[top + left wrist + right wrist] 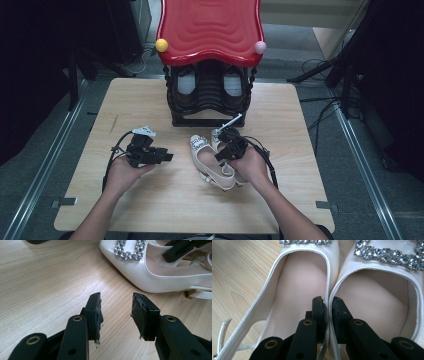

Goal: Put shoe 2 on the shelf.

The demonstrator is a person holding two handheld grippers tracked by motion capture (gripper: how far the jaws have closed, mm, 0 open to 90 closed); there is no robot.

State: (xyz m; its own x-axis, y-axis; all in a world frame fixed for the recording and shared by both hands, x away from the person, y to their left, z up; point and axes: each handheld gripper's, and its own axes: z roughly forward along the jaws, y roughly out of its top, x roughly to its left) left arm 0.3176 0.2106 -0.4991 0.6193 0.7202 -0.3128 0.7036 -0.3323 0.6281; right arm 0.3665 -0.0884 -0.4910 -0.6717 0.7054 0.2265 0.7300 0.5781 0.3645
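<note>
Two white slingback shoes with rhinestone buckles lie side by side at the table's middle, the left shoe [204, 156] [297, 285] beside the right shoe [215, 135] [374, 290]. My right gripper [223, 153] [329, 304] comes at them from the heel end. One jaw is inside each shoe, and the two touching inner walls are pinched between the pads. My left gripper [168, 156] [116, 308] hovers low over bare wood to the left of the shoes, open, with nothing between its jaws. In the left gripper view the nearer shoe [155, 275] lies just ahead.
A black shoe rack with a wavy red top [210, 30] stands at the table's far edge, holding dark shoes. A yellow ball [161, 45] and a pink ball [260, 47] sit on its front corners. Cables lie on the floor around the wooden table [150, 200].
</note>
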